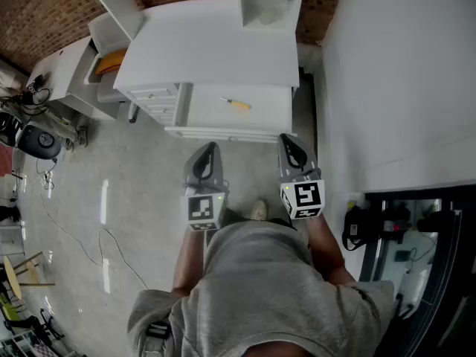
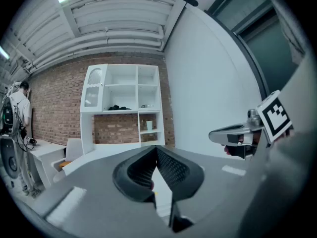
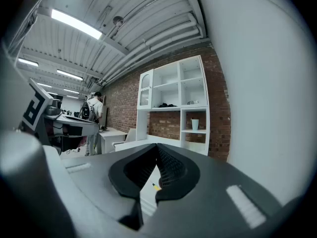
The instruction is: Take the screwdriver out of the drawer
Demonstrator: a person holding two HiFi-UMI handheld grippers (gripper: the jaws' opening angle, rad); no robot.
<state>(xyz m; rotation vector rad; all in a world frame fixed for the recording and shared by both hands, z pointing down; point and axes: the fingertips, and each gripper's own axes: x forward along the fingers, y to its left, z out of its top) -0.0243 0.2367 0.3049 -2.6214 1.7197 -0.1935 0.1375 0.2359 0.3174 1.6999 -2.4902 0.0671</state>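
The screwdriver (image 1: 238, 104), short with a yellow handle and a thin shaft, lies mid-drawer (image 1: 223, 132) at upper centre. Just below the drawer's front edge, the left gripper (image 1: 209, 149) and right gripper (image 1: 287, 140) hover, jaws pressed together and empty. Open grey floor (image 1: 141, 199) spreads to the left.

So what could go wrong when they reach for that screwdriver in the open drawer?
The screwdriver is thin and lies flat on the floor of the drawer, so the jaws may slip off it or roll it away. Both the left gripper and the right gripper have their jaws together; reaching in without opening would probably just push it. The drawer's front wall stands between them and the tool and could be bumped.
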